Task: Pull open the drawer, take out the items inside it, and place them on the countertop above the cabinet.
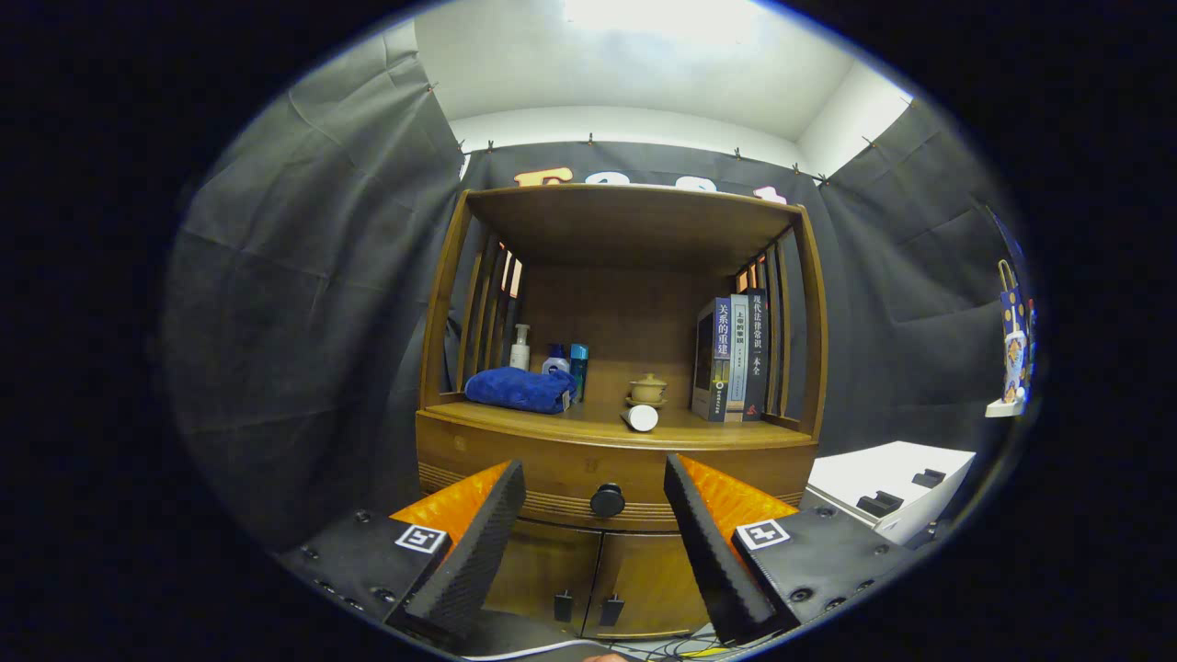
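Note:
A wooden cabinet stands straight ahead, its drawer [552, 469] closed, with a round black knob [607, 500] at the middle of the drawer front. My gripper [595, 474] is open, its two black-padded orange fingers [478, 542] spread wide, and the knob lies between the fingertips, still some way beyond them. The countertop [607, 430] above the drawer carries a folded blue towel [518, 389], three bottles [554, 360], a small lidded yellow cup [647, 389], a white cylinder lying on its side [641, 417] and upright books [733, 359]. The drawer's contents are hidden.
Two lower cabinet doors with small black handles [587, 608] sit under the drawer. A white box [897, 483] stands to the right of the cabinet. Cables [671, 648] lie on the floor in front. Bare countertop lies between the towel and the books.

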Action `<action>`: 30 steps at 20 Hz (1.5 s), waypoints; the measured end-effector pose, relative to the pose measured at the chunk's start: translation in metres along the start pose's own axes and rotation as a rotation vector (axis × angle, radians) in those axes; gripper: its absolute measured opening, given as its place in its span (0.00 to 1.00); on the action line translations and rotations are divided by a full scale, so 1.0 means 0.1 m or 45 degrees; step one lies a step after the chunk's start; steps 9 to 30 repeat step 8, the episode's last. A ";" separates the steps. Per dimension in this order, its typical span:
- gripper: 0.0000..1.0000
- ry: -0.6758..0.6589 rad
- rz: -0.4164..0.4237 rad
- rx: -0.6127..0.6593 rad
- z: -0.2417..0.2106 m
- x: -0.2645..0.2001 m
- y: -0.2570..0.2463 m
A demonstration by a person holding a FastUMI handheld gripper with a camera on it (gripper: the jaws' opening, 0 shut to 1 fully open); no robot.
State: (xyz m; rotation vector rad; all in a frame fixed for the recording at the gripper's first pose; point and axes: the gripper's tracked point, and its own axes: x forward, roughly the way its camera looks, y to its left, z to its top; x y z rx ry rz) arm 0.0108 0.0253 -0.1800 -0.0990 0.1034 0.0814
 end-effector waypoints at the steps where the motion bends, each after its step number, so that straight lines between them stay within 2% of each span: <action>1: 0.98 0.008 -0.001 0.010 -0.01 0.01 -0.01; 7: 0.99 0.053 -0.010 0.086 -0.09 0.08 -0.09; 30: 0.99 0.055 -0.011 0.085 -0.09 0.08 -0.09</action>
